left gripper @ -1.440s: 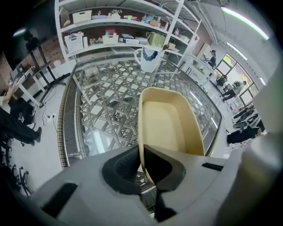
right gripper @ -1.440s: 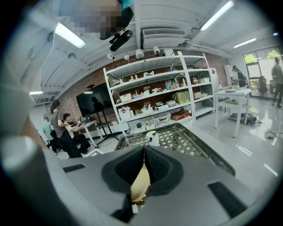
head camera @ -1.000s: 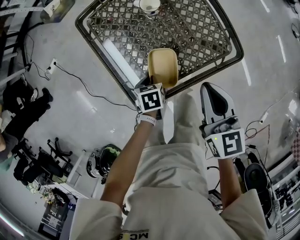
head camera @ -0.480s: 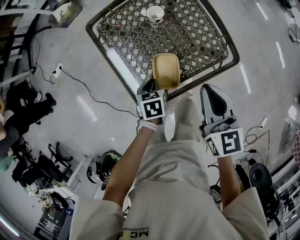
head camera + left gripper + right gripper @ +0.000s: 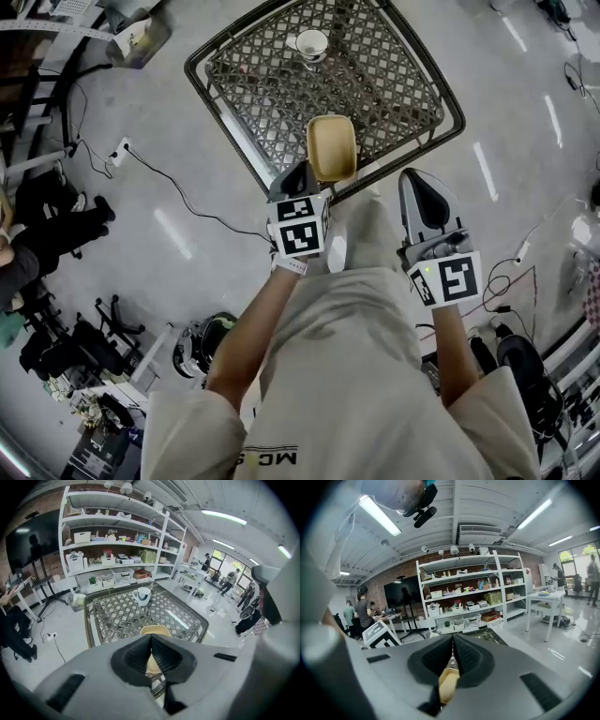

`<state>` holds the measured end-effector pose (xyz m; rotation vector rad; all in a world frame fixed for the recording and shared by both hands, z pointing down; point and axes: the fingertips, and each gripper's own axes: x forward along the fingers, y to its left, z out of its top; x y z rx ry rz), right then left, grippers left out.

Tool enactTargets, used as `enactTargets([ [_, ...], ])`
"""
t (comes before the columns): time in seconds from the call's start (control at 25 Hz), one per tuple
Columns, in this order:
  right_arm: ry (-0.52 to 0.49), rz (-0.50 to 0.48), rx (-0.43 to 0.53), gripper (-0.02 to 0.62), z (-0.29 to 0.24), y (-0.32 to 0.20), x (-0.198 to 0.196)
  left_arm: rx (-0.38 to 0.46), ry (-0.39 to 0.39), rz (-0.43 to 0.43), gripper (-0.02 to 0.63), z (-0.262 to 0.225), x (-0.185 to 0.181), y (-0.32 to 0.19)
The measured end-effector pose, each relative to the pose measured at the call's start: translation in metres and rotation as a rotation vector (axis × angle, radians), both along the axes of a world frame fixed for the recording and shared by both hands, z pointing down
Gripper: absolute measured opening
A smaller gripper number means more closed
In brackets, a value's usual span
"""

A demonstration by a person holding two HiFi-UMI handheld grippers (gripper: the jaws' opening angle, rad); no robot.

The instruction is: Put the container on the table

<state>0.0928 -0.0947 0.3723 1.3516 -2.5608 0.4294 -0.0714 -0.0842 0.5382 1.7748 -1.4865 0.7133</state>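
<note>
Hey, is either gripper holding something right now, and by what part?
The left hand-held gripper grips the tan container by its near edge. The right hand-held gripper holds nothing.

tan container (image 5: 332, 147), dark lattice-patterned table (image 5: 394, 75)

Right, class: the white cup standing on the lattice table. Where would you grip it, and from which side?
Probably the rim, from above. The cup stands upright with its mouth open, so one jaw can go inside and one outside. Its handle sticks out to the left in the left gripper view, so pinch the wall on the opposite side.
</note>
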Motion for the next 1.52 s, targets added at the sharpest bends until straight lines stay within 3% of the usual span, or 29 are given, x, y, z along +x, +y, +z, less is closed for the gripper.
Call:
enactTargets([
  [0.64,0.015,-0.003,0.112,0.020,-0.052,0.008,-0.014,0.335,-0.019,0.062,0.025,-0.146,-0.029,-0.011],
  [1.12,-0.035,0.033,0.161,0.020,-0.085,0.015,-0.022,0.590,0.009,0.028,0.025,-0.240,-0.053,0.005],
  [1.52,-0.079,0.053,0.229,0.020,-0.128,0.023,-0.018,0.712,-0.001,0.065,0.024,-0.280,-0.051,0.023],
])
